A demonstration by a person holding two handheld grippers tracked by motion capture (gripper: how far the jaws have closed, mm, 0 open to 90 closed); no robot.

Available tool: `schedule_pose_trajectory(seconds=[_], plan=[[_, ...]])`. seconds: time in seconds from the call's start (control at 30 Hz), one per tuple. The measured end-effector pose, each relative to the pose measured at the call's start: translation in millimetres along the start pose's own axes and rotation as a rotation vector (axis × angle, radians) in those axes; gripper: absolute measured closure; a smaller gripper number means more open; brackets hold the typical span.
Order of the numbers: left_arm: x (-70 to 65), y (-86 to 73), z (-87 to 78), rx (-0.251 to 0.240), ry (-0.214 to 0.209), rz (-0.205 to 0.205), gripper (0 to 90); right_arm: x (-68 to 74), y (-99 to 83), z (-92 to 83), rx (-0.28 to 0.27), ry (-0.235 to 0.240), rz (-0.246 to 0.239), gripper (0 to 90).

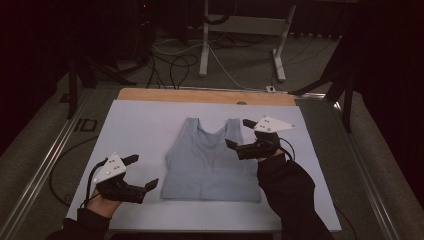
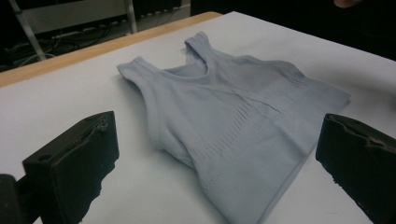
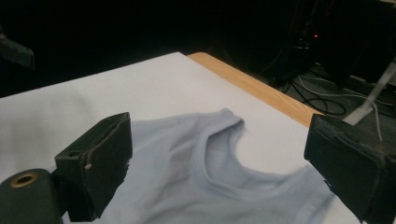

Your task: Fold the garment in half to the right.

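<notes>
Nearest the camera in the high view, the left gripper (image 1: 141,171) was held just off the lower left corner of the tank top, its jaws spread wide and closed on nothing, with its grey three-cornered plate on top and a cable trailing back toward the person's sleeve. In the left gripper view the two black jaws stood well apart at the bottom corners, and the garment lay between and beyond them.

The pale blue tank top (image 1: 211,165) lay flat and face up in the middle of the white sheet (image 1: 140,125) covering the table, hem toward the person and the two shoulder straps pointing away. Ribbed bands crossed its lower half in the left gripper view (image 2: 233,116).

Farther on, the right gripper (image 1: 239,133) hovered over the right shoulder strap and armhole of the top, jaws also spread and holding nothing. The right gripper view looked down across the scooped neckline (image 3: 219,154) between its open jaws.

Beyond the sheet ran the wooden table edge (image 1: 200,96), then a dark floor with loose cables (image 1: 175,62) and a white metal stand (image 1: 205,45).
</notes>
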State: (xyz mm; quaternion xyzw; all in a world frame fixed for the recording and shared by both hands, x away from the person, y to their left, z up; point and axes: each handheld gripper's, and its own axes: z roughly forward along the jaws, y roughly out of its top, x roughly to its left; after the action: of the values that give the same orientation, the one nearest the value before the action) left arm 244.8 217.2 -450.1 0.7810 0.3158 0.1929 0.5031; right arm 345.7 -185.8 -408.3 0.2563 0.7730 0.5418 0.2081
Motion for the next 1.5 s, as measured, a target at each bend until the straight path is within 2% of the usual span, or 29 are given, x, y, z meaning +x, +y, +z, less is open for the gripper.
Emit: schedule_pose_trajectory(seconds=[0.1, 0.27, 0.33, 0.63, 0.8, 0.87, 1.0, 1.2, 1.37, 1.5], plan=[[-2.8, -0.3, 3.8, 0.013, 0.0, 0.002, 0.0, 0.0, 3.9, 11.8, 0.007, 0.008, -0.005, 7.9], [-5.4, -0.3, 9.4, 0.011, -0.005, -0.021, 0.0, -0.4, 8.2, 30.1, 0.017, 0.023, -0.011, 7.9], [-6.5, -0.5, 11.6, 0.015, 0.011, -0.016, 0.0, -0.2, 9.2, 36.3, 0.022, 0.032, -0.004, 7.9], [-10.9, -3.8, 23.2, 0.052, 0.003, -0.009, 0.0, 0.0, 15.2, 65.2, 0.032, 0.064, 0.001, 7.9], [-11.3, -9.1, 33.3, 0.108, 0.018, -0.019, 0.0, 1.0, 17.6, 81.7, 0.044, 0.074, -0.005, 7.9], [-9.4, -11.0, 36.4, 0.119, 0.002, -0.042, 0.0, 0.9, 18.2, 86.3, 0.047, 0.075, -0.009, 7.9], [-7.1, -15.6, 45.4, 0.161, -0.018, -0.059, 0.0, 1.2, 18.5, 96.0, 0.048, 0.073, -0.004, 7.9], [-8.1, -24.7, 59.3, 0.261, -0.016, -0.056, 0.1, 0.0, 15.9, 113.4, 0.067, 0.076, -0.004, 7.9], [-7.0, -31.5, 66.0, 0.312, -0.017, -0.084, 0.2, 1.0, 13.2, 126.6, 0.082, 0.08, -0.01, 8.0], [-8.1, -35.7, 69.2, 0.343, -0.024, -0.087, 0.7, 2.2, 10.3, 140.2, 0.099, 0.095, -0.017, 8.0]])
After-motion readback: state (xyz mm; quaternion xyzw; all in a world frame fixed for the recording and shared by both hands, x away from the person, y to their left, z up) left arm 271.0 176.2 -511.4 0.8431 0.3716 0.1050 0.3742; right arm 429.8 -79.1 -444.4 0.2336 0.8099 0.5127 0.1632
